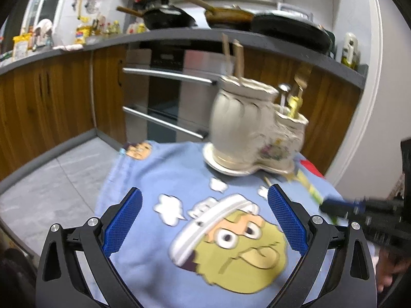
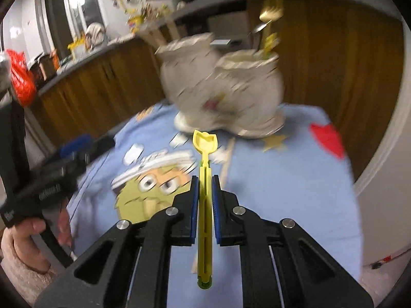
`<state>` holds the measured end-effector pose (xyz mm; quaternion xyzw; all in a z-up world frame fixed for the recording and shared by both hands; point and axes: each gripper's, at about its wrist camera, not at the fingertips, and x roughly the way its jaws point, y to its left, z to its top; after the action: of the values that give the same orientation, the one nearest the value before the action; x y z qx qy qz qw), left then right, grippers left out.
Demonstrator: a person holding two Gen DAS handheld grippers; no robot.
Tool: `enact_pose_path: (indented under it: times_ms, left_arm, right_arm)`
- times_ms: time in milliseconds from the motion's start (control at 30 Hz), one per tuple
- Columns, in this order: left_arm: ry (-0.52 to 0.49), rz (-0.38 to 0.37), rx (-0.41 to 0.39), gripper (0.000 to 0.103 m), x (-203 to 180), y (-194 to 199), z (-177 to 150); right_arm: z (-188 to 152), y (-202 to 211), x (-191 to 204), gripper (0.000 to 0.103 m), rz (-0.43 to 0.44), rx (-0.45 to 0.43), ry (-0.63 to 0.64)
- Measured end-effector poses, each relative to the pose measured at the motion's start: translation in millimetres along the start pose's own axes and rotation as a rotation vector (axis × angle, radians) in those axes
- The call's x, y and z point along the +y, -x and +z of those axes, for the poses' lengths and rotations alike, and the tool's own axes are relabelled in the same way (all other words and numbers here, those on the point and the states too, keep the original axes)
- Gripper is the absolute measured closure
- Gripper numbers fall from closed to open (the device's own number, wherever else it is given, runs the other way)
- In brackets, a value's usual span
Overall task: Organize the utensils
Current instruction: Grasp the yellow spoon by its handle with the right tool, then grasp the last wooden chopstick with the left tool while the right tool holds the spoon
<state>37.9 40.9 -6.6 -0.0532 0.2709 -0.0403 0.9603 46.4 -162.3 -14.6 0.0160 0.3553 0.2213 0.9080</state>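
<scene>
- From my right wrist camera, the right gripper (image 2: 205, 179) is clenched on a yellow plastic spoon (image 2: 205, 151): both blue pads press the flat handle from either side, and the scalloped bowl sticks out ahead of the fingertips, above the blue cartoon cloth (image 2: 295, 179) that covers the table.
- Only this view shows the grasp itself. In the left wrist camera the right gripper (image 1: 341, 209) is just a dark, blurred shape coming in from the right edge, with something yellow-green smeared beside it that I cannot make out.
- In the left wrist view, the left gripper (image 1: 204, 202) stands released, its blue pads wide apart with nothing between them, over the cartoon face printed on the cloth.
- The right view gives me the left gripper (image 2: 87, 142) from the side, blurred, along with the hand (image 2: 28, 233) that holds it and a fuzzy pale sleeve (image 2: 15, 272). I cannot read its fingers from there.
- The white ceramic holder (image 1: 244, 125), two joined pots on a saucer-like base, sits at the far end of the cloth. The left view shows it sharper: wooden chopsticks (image 1: 239, 59) in the bigger pot, and a gold fork (image 1: 301, 77) with a metal spoon (image 1: 283, 89) in the smaller one.
- A loose chopstick (image 2: 228, 159) lies on the cloth just right of the held spoon, clearest in the right view.
- The left view alone shows the pans (image 1: 169, 16) on the kitchen worktop behind.
</scene>
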Motion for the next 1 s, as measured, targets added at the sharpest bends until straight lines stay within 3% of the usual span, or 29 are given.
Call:
enact_pose_path:
  times_ms: [167,333,500,733,800,1000]
  left_arm:
    - [-0.09,0.026,0.081,0.007,-38.5,-12.9,-4.6]
    - [-0.109,0.006,0.184,0.01,-66.6,-33.5,-13.3]
    - [-0.162,-0.038,0.287,0.031,-98.9,-53.6,-19.9]
    - [-0.249,-0.034,0.401,0.063,-128.4,-85.2,-14.3]
    - [-0.254,-0.016,0.448,0.082,-128.8,-96.6,-16.6]
    - [-0.282,0.014,0.485,0.086,-135.4,-100.9,-15.1]
  right_arm:
    - [3.0,10.2,-30.3,0.093,-0.008,-0.065,-0.051]
    - [2.5,5.8,-48.2,0.093,0.0,-0.086,-0.069]
    - [-0.6,15.5,-61.7,0.093,-0.016,-0.123,-0.061]
    - [-5.6,17.7,-75.2,0.093,0.018,-0.123,-0.071]
    - [-8.1,19.5,-75.3,0.093,0.024,-0.122,-0.066]
    - [-12.0,25.4,-80.0,0.093,0.039,-0.127,-0.058]
